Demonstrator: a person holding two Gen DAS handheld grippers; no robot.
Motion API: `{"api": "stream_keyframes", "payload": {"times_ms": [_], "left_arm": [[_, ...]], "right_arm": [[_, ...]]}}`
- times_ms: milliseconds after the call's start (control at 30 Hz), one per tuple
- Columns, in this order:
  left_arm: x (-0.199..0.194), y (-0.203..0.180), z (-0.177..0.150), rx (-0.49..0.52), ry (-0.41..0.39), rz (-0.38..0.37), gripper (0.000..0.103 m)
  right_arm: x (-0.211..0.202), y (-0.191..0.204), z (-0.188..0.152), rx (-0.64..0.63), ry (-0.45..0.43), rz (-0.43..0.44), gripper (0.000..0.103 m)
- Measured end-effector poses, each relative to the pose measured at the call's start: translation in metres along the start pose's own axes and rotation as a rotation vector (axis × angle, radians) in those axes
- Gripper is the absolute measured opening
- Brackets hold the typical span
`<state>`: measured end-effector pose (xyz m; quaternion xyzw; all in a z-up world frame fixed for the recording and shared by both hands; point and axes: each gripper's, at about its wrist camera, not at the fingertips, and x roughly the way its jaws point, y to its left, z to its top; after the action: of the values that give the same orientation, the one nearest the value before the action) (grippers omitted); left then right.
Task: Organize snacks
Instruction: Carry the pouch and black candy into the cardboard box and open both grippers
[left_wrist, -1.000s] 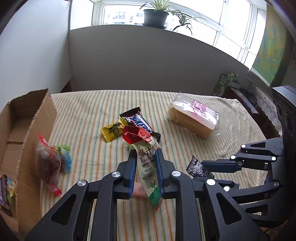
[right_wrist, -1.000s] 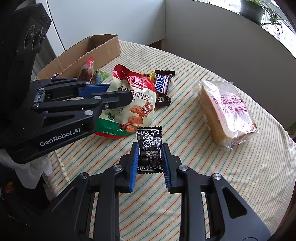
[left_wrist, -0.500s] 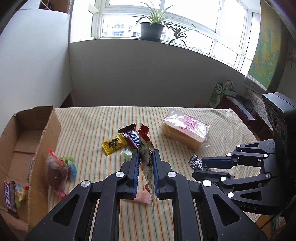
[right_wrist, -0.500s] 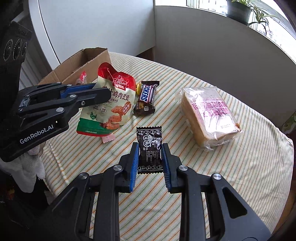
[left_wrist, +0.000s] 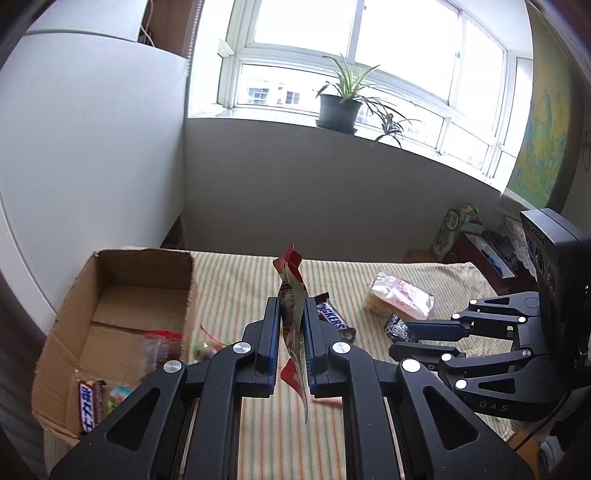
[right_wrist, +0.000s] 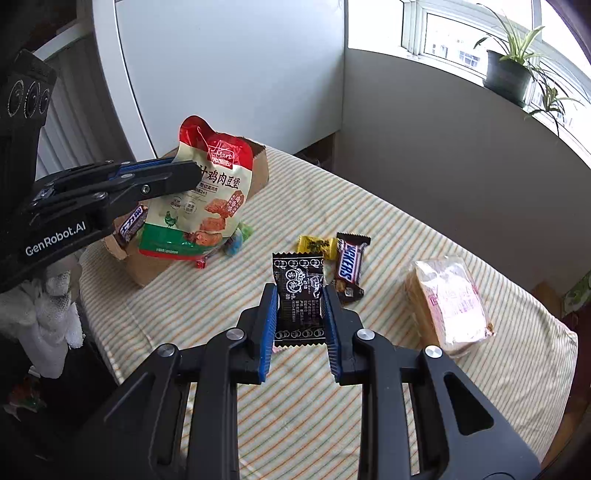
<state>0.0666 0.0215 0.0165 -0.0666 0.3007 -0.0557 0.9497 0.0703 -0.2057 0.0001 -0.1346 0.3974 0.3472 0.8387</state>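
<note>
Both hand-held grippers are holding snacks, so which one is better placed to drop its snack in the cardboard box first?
Left, probably. The left hand-held gripper holds the chicken snack pouch close to the cardboard box; the right hand-held gripper holds the black packet farther off, mid-table.

Daylight floods in from the window (left_wrist: 354, 66), which is blown out white in my left view. Shadows on the bench (right_wrist: 424, 243) are soft. Fisheye bends walls; corners vignette dark.

Glossy foil snack pouch (right_wrist: 207, 206), matt corrugated cardboard box (left_wrist: 122, 291), striped woven tablecloth (right_wrist: 369, 387).
</note>
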Motion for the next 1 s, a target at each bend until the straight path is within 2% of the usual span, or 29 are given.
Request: {"api": "stream_keyframes", "payload": {"times_ms": [267, 500, 833, 900, 967, 1000], "left_arm": [[-0.032, 0.061, 0.003, -0.049, -0.022, 0.089, 0.01], [-0.046, 0.097, 0.003, -0.062, -0.023, 0.148, 0.01], [-0.032, 0.135, -0.004, -0.11, 0.038, 0.156, 0.011], [-0.03, 0.141, -0.005, -0.13, 0.046, 0.153, 0.013], [-0.03, 0.141, -0.004, -0.125, 0.046, 0.157, 0.021], [-0.03, 0.141, -0.004, -0.116, 0.045, 0.163, 0.026]], "right_arm": [[0.019, 0.065, 0.059, -0.095, -0.032, 0.063, 0.025], [0.048, 0.115, 0.101, -0.148, -0.026, 0.1, 0.025], [0.099, 0.134, 0.122, -0.117, 0.045, 0.165, 0.025], [0.1, 0.129, 0.119, -0.108, 0.047, 0.169, 0.031], [0.099, 0.129, 0.12, -0.099, 0.043, 0.155, 0.049], [0.097, 0.126, 0.119, -0.093, 0.035, 0.15, 0.053]]}}
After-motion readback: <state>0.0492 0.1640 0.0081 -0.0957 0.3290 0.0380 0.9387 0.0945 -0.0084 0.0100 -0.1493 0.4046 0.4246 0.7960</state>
